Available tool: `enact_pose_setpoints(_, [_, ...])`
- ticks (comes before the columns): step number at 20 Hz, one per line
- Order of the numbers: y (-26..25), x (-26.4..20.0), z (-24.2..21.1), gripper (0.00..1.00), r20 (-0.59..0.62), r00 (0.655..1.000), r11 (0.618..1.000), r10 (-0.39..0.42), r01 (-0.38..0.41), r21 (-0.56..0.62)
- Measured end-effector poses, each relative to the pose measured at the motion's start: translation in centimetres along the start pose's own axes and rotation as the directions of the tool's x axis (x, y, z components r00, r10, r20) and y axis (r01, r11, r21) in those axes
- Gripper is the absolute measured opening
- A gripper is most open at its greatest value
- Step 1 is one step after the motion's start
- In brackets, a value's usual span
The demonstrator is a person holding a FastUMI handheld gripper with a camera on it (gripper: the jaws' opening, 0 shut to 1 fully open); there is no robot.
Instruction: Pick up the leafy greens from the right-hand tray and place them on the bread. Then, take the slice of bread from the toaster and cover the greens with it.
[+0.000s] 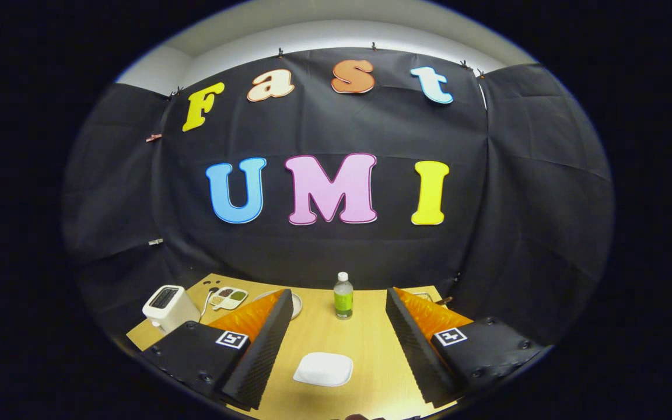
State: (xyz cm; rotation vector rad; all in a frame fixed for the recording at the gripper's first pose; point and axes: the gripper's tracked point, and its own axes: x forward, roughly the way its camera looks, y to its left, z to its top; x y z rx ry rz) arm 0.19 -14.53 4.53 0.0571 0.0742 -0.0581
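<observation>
So the tongs [336,326] are spread wide open right now, nothing between the fingers, just hanging above the wooden tabletop [365,350]. Sitting in the gap between them, a bit nearer than the tips, is a white slab on a white plate [323,369]. I'd guess that's the bread the greens go on, but it's pale enough that I can't swear to it.

Just past the tips, dead ahead, there's a small bottle [343,296] with a green label and white cap. That's the thing I'd worry about: it stands upright and narrow, so any sweep across toward the right could clip it and knock it over.

The greens themselves? Can't really make them out. There's something peeking out behind the right finger near the far right corner of the tabletop, probably the right-hand tray [423,296], but the finger covers most of it. Going in half blind could mean grabbing the tray's rim or nothing at all.

Off beyond the left finger: a round plate [296,303] mostly hidden by it, a compartment tray [228,297] with bits of food, and the white toaster [168,306] near the left edge of the tabletop. Can't tell if a slice is sticking up in its slot.
</observation>
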Motion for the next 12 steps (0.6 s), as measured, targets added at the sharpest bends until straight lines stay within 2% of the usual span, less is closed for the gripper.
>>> enact_pose_setpoints(3, [-2.0, -1.4, -1.3, 0.99, 0.000, 0.999, 0.999, -0.036, 0.036, -0.005])
enact_pose_setpoints(6, [-2.6, -1.6, -2.9, 0.99, -0.039, 0.999, 0.999, -0.028, 0.029, 0.018])
enact_pose_setpoints(12, [-3.2, -0.2, -3.0, 0.99, -0.046, 0.999, 0.996, -0.013, 0.018, 0.091])
